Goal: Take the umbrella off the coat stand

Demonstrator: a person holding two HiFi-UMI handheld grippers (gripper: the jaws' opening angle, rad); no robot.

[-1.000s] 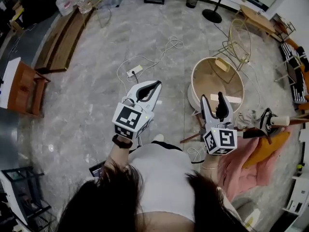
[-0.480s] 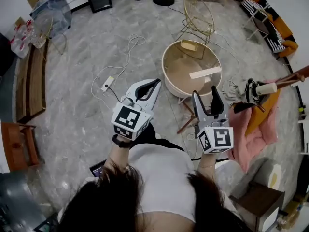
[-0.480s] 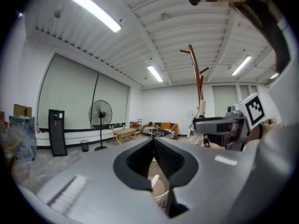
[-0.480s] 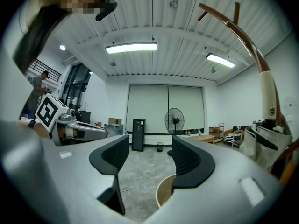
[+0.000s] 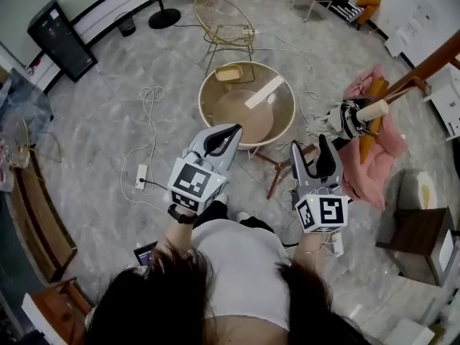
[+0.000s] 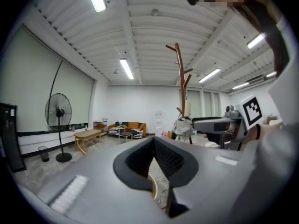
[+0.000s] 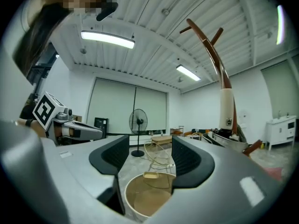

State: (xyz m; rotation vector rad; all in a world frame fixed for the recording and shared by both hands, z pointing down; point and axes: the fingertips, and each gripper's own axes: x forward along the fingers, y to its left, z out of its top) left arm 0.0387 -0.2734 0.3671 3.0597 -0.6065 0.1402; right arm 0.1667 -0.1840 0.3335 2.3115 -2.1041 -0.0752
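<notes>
Dark umbrella (image 5: 343, 119) on coat stand (image 5: 431, 62), beyond right claw (image 5: 310, 149) (apart)

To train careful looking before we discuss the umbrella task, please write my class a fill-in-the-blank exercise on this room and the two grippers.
1. Of the left gripper and the right gripper, only the ___ one has its fingers apart.
2. The umbrella hangs on the coat stand, whose trunk is ___ in colour.
3. The big cloth heaped beside the umbrella is mostly ___.

Missing words: right; brown; pink.
</notes>
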